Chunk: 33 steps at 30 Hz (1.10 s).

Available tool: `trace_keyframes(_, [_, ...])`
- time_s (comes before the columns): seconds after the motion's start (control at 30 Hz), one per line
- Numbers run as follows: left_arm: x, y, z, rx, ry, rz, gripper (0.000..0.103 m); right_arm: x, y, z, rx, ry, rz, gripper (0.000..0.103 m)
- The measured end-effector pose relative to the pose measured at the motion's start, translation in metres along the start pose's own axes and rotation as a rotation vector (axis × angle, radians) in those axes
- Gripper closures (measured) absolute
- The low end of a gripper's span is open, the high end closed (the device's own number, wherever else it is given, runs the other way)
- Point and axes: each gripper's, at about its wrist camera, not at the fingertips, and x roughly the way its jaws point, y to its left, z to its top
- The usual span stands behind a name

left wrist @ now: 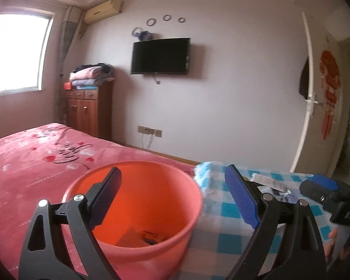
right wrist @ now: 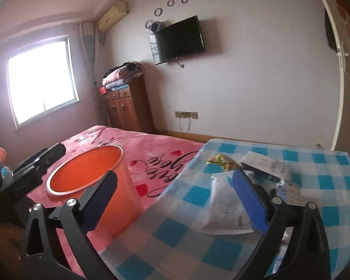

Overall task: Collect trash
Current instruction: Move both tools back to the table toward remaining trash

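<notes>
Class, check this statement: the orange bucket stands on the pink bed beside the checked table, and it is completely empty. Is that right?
Not quite. The bucket does stand on the bed beside the table, but it is not empty: the left wrist view shows a few pieces of trash at its bottom.

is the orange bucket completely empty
No, the left wrist view shows a few dark scraps lying at the bottom of the orange bucket, which stands on the pink bed cover.
</notes>
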Motion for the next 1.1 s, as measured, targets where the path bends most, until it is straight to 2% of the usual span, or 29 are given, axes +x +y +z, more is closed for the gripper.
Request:
trace_keyframes(0.17, [-0.001,-0.016,-0.004,0.028,0.029,-0.06,0.012,-0.017,-0.011,-0.017,-0.012,0.003,-0.05,0.005])
trace_keyframes(0.27, [0.002,-0.026,-0.008,0.051,0.073,-0.07,0.012,-0.025,-0.017,-0.025,-0.01,0.011,-0.08,0.005])
trace_keyframes(0.47, [0.015,-0.041,-0.013,0.036,0.19,-0.144,0.012,-0.036,-0.037,-0.035,0.014,0.037,-0.129,0.005])
trace_keyframes(0.9, [0.047,-0.093,-0.034,0.102,0.305,-0.225,0.012,-0.047,-0.105,-0.047,0.123,0.094,-0.216,0.005])
trace_keyframes(1.1, [0.079,-0.115,-0.035,0.072,0.376,-0.252,0.012,-0.045,-0.137,-0.041,0.143,0.113,-0.259,0.005])
